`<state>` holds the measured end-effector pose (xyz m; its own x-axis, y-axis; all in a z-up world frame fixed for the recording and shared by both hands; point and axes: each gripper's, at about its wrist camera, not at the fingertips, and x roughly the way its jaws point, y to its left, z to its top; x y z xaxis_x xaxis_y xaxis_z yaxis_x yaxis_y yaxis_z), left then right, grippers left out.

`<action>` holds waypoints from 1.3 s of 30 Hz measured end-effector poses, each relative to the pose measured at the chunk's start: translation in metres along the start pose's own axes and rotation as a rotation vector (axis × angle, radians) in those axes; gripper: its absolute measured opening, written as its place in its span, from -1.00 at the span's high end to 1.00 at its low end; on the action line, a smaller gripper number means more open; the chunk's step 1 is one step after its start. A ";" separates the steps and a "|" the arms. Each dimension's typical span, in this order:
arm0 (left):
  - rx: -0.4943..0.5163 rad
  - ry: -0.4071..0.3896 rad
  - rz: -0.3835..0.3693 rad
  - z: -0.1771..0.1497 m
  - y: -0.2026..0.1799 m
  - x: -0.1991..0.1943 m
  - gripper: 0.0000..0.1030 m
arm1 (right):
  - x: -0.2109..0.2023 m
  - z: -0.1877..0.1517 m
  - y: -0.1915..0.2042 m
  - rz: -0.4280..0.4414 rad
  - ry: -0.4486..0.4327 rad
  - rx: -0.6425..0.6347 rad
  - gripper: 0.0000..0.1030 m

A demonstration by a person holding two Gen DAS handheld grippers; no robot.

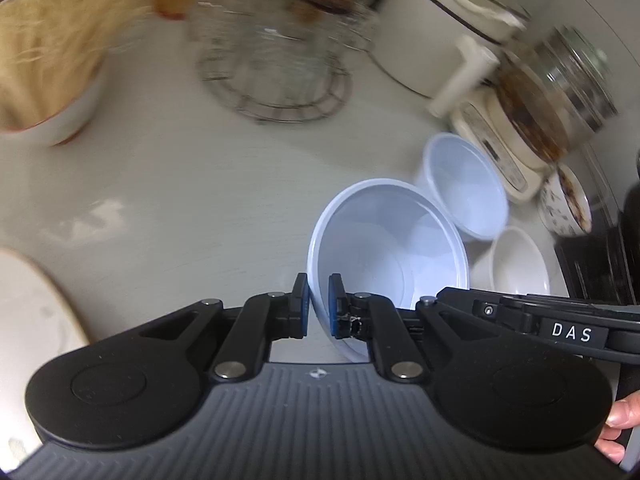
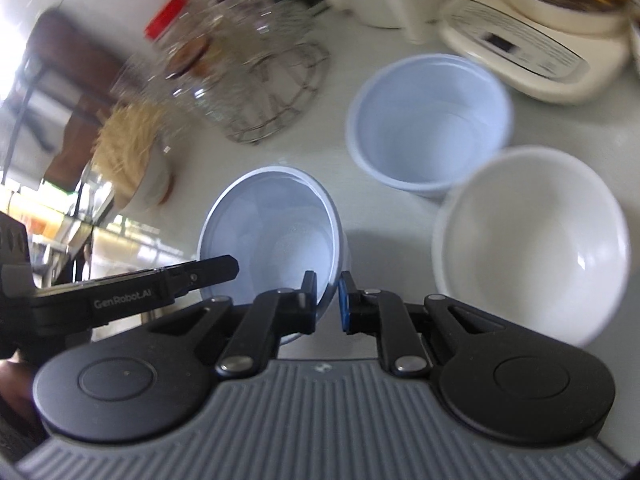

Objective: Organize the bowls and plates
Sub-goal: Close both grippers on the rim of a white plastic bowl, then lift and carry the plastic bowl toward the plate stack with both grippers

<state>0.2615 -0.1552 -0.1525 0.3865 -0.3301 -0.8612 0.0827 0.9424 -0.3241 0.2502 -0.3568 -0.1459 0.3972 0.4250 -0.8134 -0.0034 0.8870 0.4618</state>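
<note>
Both claws are pinching the rim of one pale blue bowl (image 1: 386,248): the left gripper (image 1: 319,306) on its near-left edge, the right gripper (image 2: 327,300) on the opposite wall. The bowl is hanging tilted above the counter (image 1: 200,200), near a second blue bowl (image 2: 430,128) and a white bowl (image 2: 532,240). Uneven pulling is risking a slip onto them.

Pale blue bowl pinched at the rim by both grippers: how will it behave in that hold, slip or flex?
The pale blue bowl looks thin-walled, so probably light, with a rim that may flex. Its smooth, glossy wall could slip between the pads of the left gripper and right gripper. It already sits tilted, and rim-only holds likely let it swing.
</note>
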 end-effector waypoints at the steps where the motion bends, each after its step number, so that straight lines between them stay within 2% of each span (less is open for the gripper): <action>1: -0.021 -0.003 0.009 -0.001 0.005 -0.004 0.78 | 0.003 0.002 0.005 0.009 0.008 -0.020 0.73; 6: -0.120 0.010 0.050 -0.008 0.027 -0.014 0.78 | 0.017 0.009 0.028 0.040 0.056 -0.113 0.73; 14: -0.184 0.052 0.106 -0.018 0.043 -0.019 0.78 | 0.032 0.001 0.050 0.054 0.136 -0.201 0.71; 23: -0.175 0.090 0.126 -0.024 0.051 -0.018 0.77 | 0.043 -0.006 0.059 0.045 0.178 -0.216 0.71; 35: -0.103 0.122 0.088 -0.025 0.065 -0.014 0.76 | 0.055 -0.023 0.068 -0.015 0.182 -0.169 0.69; 36: -0.098 0.122 0.081 -0.025 0.066 -0.014 0.74 | 0.055 -0.024 0.068 -0.020 0.181 -0.158 0.69; 38: -0.086 0.123 0.077 -0.027 0.067 -0.014 0.59 | 0.056 -0.025 0.070 -0.035 0.170 -0.142 0.69; 39: -0.077 0.120 0.070 -0.029 0.068 -0.016 0.42 | 0.056 -0.026 0.072 -0.043 0.165 -0.143 0.69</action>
<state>0.2347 -0.0875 -0.1723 0.2764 -0.2718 -0.9218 -0.0135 0.9580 -0.2865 0.2483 -0.2647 -0.1675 0.2441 0.4000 -0.8834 -0.1242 0.9164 0.3806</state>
